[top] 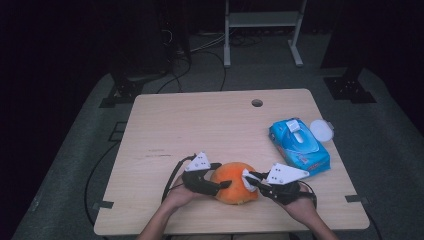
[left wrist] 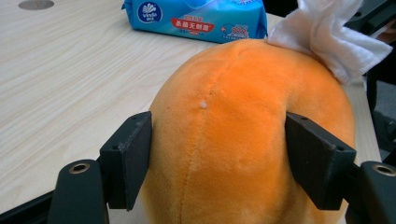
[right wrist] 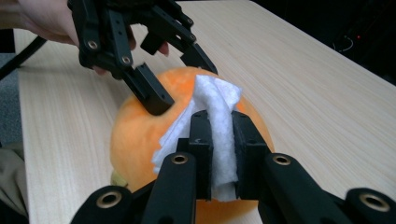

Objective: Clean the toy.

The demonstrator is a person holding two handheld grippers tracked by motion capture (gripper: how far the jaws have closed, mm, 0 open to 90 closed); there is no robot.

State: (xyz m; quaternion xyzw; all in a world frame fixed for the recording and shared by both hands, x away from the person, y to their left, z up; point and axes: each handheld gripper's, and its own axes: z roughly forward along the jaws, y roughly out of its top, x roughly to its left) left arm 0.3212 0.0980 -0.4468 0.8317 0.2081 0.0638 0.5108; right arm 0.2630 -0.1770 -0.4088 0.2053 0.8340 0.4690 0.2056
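Gripping orange plush toy (left wrist: 243,140) – left gripper (left wrist: 219,158) jaws pressed on its sides; right gripper (right wrist: 219,154) clamps white wipe (right wrist: 219,121) against toy's top

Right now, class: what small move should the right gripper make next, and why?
Probably a short wiping stroke across the orange plush toy: the right gripper pinches a white wipe that lies on its top, while the left gripper braces its sides.

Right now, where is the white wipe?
In the high view the wipe sits near the table's front edge, pinched in the right gripper and pressed on the orange plush toy's right side.
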